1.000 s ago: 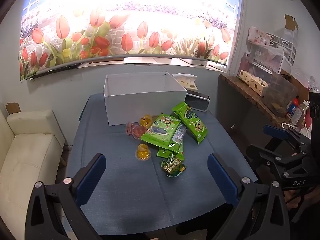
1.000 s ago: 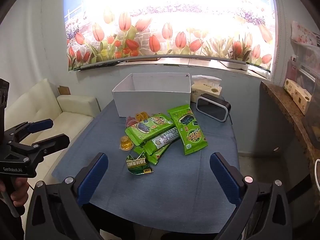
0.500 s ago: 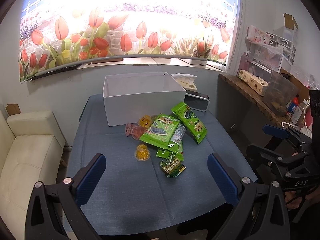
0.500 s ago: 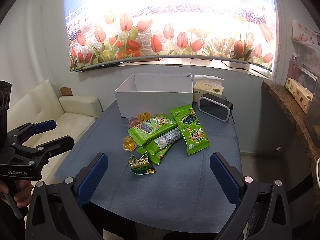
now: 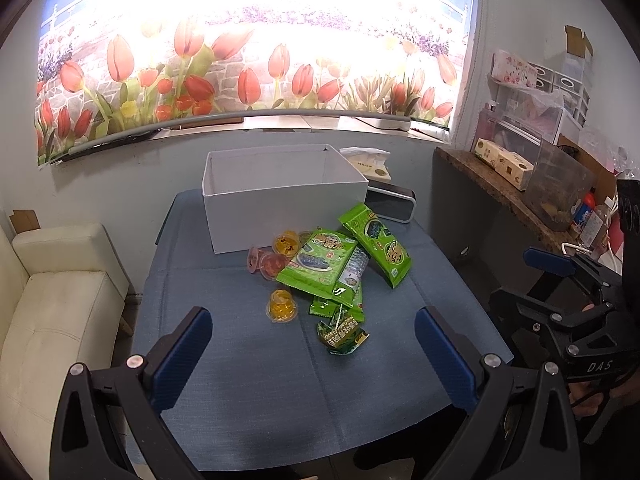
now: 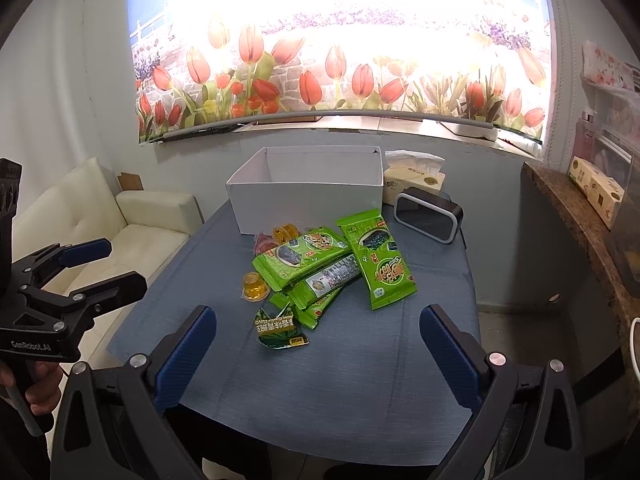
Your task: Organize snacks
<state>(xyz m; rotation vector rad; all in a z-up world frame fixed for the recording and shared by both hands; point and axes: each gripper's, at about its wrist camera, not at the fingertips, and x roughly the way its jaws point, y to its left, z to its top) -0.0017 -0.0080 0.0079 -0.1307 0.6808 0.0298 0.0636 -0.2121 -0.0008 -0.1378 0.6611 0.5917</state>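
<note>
We see both grippers held over the near edge of the desk (image 5: 248,392), jaws spread wide on each, nothing between them. Left gripper (image 5: 312,354) and right gripper (image 6: 318,350) both hang short of the snack pile (image 5: 340,268), which lies mid-desk at about 12 o'clock from each gripper.

The white box (image 5: 280,204) stands open-topped just behind the pile at 12 o'clock, touching or nearly touching the jelly cups (image 5: 272,258). A lone yellow jelly cup (image 5: 282,305) sits apart at the pile's 8 o'clock. A crumpled small green packet (image 5: 342,334) lies nearest the grippers. A black-framed clock (image 6: 428,220) and a tissue box (image 6: 416,178) crowd the box's 3 o'clock side. Nothing stands between the jaws and the pile.

The left wrist view shows the right gripper at 3 o'clock, beside a cluttered wooden shelf (image 5: 492,184). The right wrist view shows the left gripper at 9 o'clock with a hand (image 6: 38,384) on its grip, and more of the cream sofa (image 6: 100,224); it also shows the box's inside wall better, though its floor stays hidden.

Packets are glossy green foil, flat and overlapping. Cups are clear plastic, round. The desk cover is blue woven cloth, creased. Jaw pads are blue, arms black.
</note>
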